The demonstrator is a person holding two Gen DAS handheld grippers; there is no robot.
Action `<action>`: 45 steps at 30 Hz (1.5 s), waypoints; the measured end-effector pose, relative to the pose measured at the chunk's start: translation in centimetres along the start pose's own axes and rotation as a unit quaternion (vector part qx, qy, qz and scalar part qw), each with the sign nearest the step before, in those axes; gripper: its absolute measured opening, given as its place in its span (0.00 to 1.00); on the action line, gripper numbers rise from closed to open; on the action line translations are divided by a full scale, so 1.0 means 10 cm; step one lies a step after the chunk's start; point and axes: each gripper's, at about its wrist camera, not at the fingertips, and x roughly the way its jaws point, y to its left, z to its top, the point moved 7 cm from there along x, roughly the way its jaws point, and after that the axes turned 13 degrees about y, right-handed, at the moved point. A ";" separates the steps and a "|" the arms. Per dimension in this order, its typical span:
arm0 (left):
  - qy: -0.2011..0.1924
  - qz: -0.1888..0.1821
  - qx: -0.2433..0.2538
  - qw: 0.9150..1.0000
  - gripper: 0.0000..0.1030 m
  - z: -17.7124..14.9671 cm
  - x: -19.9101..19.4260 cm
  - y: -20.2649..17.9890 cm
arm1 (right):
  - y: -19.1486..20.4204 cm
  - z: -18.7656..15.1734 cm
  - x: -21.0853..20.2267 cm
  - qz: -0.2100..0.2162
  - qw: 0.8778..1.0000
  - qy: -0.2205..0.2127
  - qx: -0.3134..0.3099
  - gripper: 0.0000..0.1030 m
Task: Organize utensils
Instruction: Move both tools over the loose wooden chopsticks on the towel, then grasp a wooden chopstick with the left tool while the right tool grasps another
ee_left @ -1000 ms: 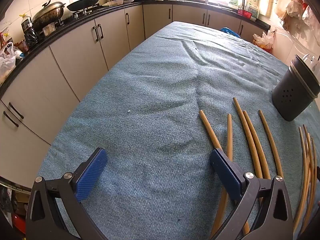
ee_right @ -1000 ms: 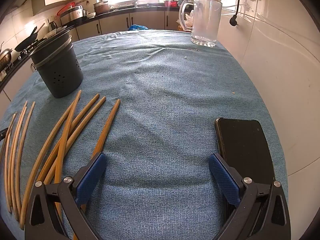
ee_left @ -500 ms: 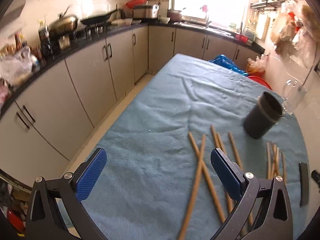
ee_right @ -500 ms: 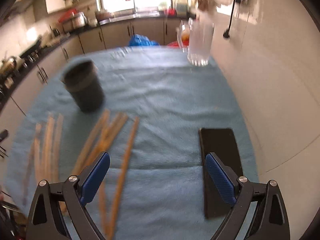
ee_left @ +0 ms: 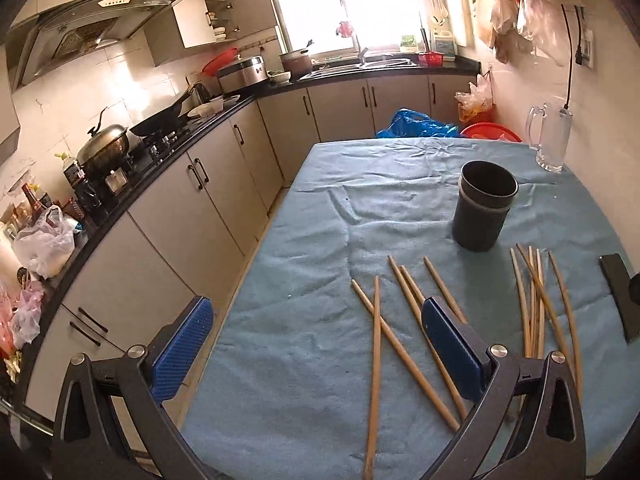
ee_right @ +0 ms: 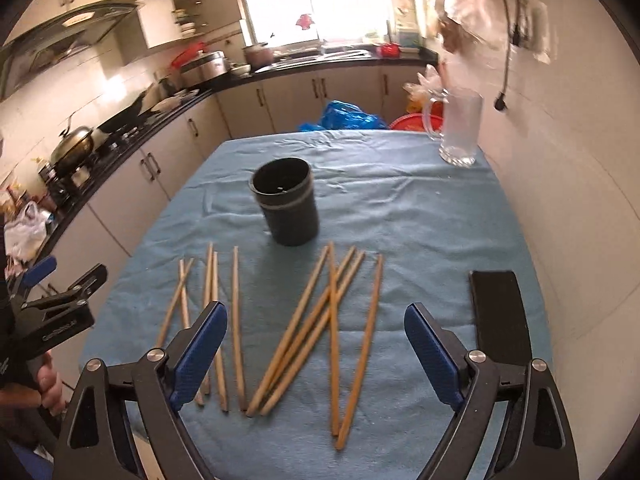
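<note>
Two groups of long wooden chopsticks (ee_right: 316, 328) are seen loose on the blue cloth-covered table (ee_right: 400, 208), in the lower middle of the frame, just below the dark round plastic holder (ee_right: 286, 202). The left gripper (ee_left: 316, 348) is held open and empty. The right gripper (ee_right: 316, 354) is empty too, its jaws closing slowly.

My left gripper's finger (ee_left: 450, 350) hides the middle chopsticks (ee_left: 416, 300). The black phone (ee_left: 620, 296) is cut off at right; hanging bags (ee_right: 472, 4) at upper right blur.
</note>
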 end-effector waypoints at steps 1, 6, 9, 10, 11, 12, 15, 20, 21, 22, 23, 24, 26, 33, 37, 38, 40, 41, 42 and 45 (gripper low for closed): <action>0.002 0.000 -0.001 1.000 1.00 0.00 0.00 0.01 | 0.03 -0.01 -0.01 0.001 1.000 0.001 -0.004 0.90; 0.009 0.002 -0.005 1.000 1.00 -0.03 0.03 0.05 | 0.14 -0.01 -0.04 0.009 1.000 0.002 -0.025 0.90; 0.012 0.007 -0.008 1.000 1.00 -0.05 0.03 0.07 | 0.14 -0.01 -0.04 0.013 1.000 0.006 -0.022 0.90; 0.013 0.008 -0.009 1.000 1.00 -0.06 0.03 0.08 | 0.14 0.00 -0.04 0.014 1.000 0.007 -0.022 0.90; 0.014 0.008 -0.011 1.000 1.00 -0.07 0.04 0.09 | 0.15 -0.01 -0.04 0.015 1.000 0.006 -0.022 0.90; 0.016 0.009 -0.013 1.000 1.00 -0.08 0.04 0.10 | 0.15 -0.01 -0.03 0.017 1.000 0.007 -0.022 0.90; 0.021 0.012 -0.014 1.000 1.00 -0.11 0.05 0.09 | 0.14 -0.03 0.00 0.018 0.999 0.012 -0.024 0.89; 0.028 0.015 -0.017 0.999 1.00 -0.15 0.04 0.10 | 0.16 -0.04 0.04 0.021 0.999 0.020 -0.028 0.88; 0.030 0.016 -0.018 0.999 1.00 -0.15 0.04 0.11 | 0.16 -0.04 0.05 0.023 0.999 0.021 -0.029 0.88; 0.031 0.016 -0.018 0.999 1.00 -0.16 0.05 0.11 | 0.17 -0.05 0.05 0.023 0.999 0.022 -0.030 0.88; 0.034 0.017 -0.019 0.999 1.00 -0.18 0.05 0.12 | 0.17 -0.05 0.06 0.024 0.999 0.023 -0.030 0.88; 0.035 0.018 -0.021 0.999 1.00 -0.18 0.05 0.13 | 0.17 -0.05 0.07 0.026 0.999 0.025 -0.030 0.87; 0.040 0.018 -0.023 0.999 1.00 -0.20 0.07 0.14 | 0.18 -0.05 0.09 0.030 0.999 0.028 -0.030 0.86; 0.092 -0.034 -0.057 0.994 1.00 -0.33 0.29 0.23 | 0.09 -0.05 0.20 0.038 0.998 0.047 -0.013 0.80; 0.117 -0.068 -0.080 0.988 0.98 -0.40 0.42 0.29 | -0.08 -0.07 0.28 0.034 0.997 0.062 0.013 0.73; 0.123 -0.077 -0.082 0.986 0.96 -0.40 0.46 0.29 | -0.12 -0.08 0.29 0.036 0.997 0.066 0.020 0.72; 0.137 -0.101 -0.085 0.982 0.90 -0.40 0.53 0.26 | -0.21 -0.10 0.33 0.035 0.996 0.074 0.036 0.68; 0.146 -0.114 -0.087 0.979 0.88 -0.40 0.57 0.25 | -0.26 -0.10 0.35 0.033 0.996 0.076 0.041 0.67; 0.157 -0.129 -0.091 0.975 0.84 -0.41 0.62 0.23 | -0.30 -0.11 0.36 0.032 0.995 0.079 0.047 0.66; 0.187 -0.168 -0.098 0.963 0.70 -0.41 0.77 0.16 | -0.46 -0.13 0.37 0.029 0.993 0.084 0.071 0.61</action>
